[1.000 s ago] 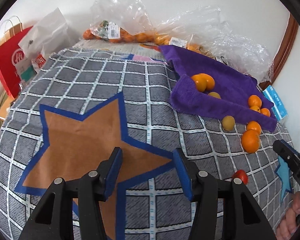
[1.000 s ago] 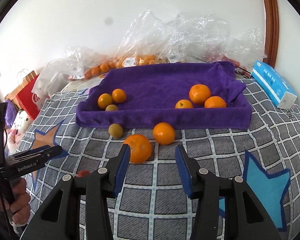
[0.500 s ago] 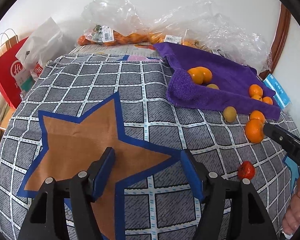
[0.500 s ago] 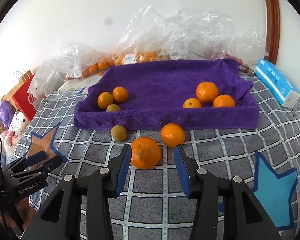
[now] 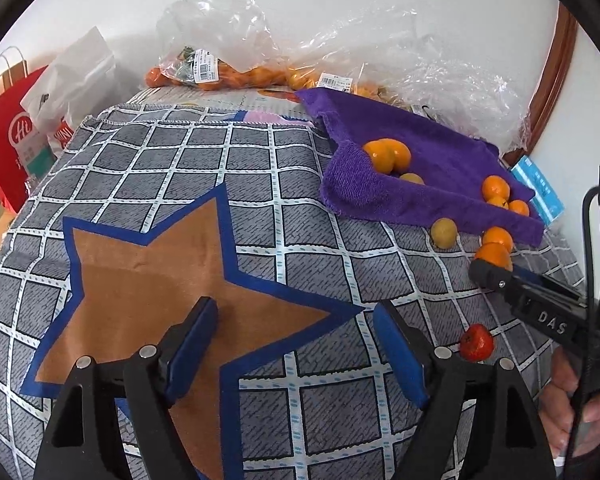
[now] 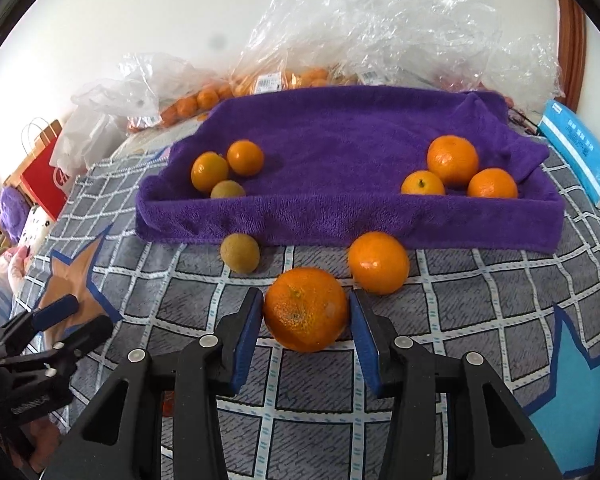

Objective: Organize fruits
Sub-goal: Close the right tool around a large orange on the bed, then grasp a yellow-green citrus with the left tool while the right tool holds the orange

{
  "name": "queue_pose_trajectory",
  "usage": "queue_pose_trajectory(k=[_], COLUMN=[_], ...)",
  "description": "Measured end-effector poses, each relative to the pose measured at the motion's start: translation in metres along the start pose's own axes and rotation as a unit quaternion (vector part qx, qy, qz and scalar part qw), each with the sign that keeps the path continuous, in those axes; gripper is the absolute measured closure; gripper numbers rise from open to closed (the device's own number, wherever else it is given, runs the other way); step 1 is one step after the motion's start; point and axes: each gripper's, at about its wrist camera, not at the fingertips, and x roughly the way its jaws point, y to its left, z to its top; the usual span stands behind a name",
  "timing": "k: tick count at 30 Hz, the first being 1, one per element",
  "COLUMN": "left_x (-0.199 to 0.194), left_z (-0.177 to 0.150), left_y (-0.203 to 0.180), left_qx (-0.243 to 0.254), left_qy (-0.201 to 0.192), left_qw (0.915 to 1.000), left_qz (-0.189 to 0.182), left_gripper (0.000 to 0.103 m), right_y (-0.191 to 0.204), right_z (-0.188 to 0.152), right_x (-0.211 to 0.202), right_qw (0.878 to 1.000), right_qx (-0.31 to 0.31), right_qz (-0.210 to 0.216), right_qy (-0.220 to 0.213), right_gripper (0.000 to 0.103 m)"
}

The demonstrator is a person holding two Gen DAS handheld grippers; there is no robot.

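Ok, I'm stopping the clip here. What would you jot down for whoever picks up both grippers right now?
Right gripper: fingers either side of the big orange on the checked cloth; grip unclear.
Left gripper: opening, nothing between the fingers, above the brown star.
Done: six fruits on the purple towel.
Left: big orange, second orange, brownish fruit, small red fruit.

Large orange (image 6: 306, 309): dimpled rind, stem end up, resting on the checked cloth. Second orange (image 6: 378, 262): smooth, just beside it at 1 o'clock. Yellow-green round fruit (image 6: 240, 253): at 11 o'clock, against the purple towel tray (image 6: 340, 220). Tray holds three fruits at its left, three oranges at its right. Small red fruit (image 5: 476, 342): apart, at 8 o'clock.
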Motion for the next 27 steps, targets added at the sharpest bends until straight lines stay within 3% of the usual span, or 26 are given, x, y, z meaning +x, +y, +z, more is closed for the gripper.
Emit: queue_pose_trajectory(k=[8, 12, 15, 19, 24, 27], left_x=[0.001, -0.001, -0.005, -0.005, 0.003, 0.014], left_z=[0.000, 0.000, -0.001, 0.010, 0.029, 0.039], left_y=[-0.003, 0.000, -0.006, -0.026, -0.072, -0.097], left_qx=[0.006, -0.004, 0.007, 0.002, 0.047, 0.075], left_qy=[0.002, -0.002, -0.002, 0.018, 0.016, 0.031], left_qw=[0.9999, 1.0000, 0.9999, 0.9990, 0.9982, 0.9960], left_qz=[0.008, -0.006, -0.009, -0.042, -0.033, -0.038], left_gripper=[0.026, 0.027, 0.039, 0.040, 0.044, 0.055], right_y=[-0.005, -0.021, -0.038, -0.060, -0.087, -0.098], right_z=[-0.010, -0.018, -0.023, -0.028, -0.028, -0.029], right_x=[-0.017, -0.033, -0.041, -0.051, -0.057, -0.059], right_qw=[1.000, 0.999, 0.998, 0.996, 0.993, 0.992], right_qx=[-0.011, -0.006, 0.007, 0.009, 0.019, 0.024], right_qz=[-0.004, -0.025, -0.041, -0.071, -0.094, -0.101], right_qy=[-0.022, -0.038, -0.041, -0.050, -0.066, -0.068], right_gripper=[0.061, 0.061, 0.061, 0.061, 0.061, 0.061])
